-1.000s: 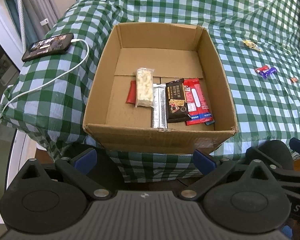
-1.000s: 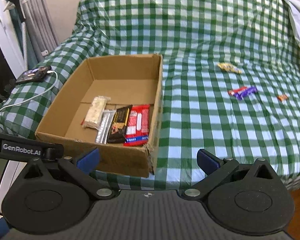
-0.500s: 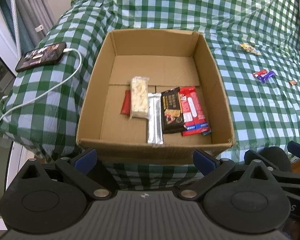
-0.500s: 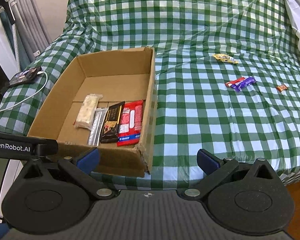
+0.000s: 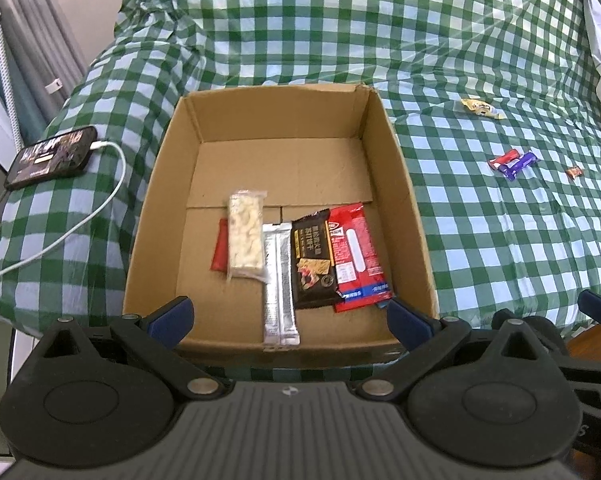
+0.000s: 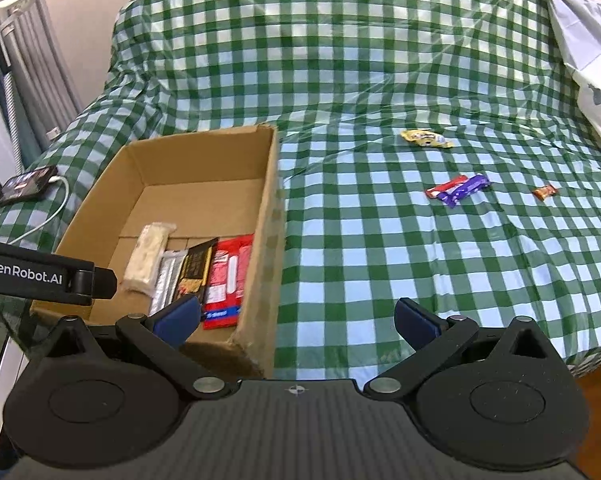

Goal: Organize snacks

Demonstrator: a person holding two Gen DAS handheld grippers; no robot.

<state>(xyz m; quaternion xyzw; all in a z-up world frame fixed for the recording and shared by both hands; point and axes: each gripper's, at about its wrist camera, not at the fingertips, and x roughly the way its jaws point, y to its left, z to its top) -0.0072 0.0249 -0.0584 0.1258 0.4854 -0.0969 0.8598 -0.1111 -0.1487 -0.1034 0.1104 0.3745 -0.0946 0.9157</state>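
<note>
Left gripper [image 5: 290,316]: jaws spread, empty, at the near wall of the cardboard box [image 5: 414,216]. Right gripper [image 6: 296,316]: jaws spread, empty, straddling the box's near right corner.

Boxed snacks [image 5: 300,256] lie in a row at 12 o'clock of the left gripper. Risk: a low pass may catch the wall and shift the box.

Loose snacks lie at 1 to 2 o'clock of the right gripper: purple bar [image 6: 464,190] touching red bar [image 6: 444,188], orange candy [image 6: 544,192], and farthest, yellow packet [image 6: 426,138]. Risk: one pinch may take both touching bars; the small candy may slip.
</note>
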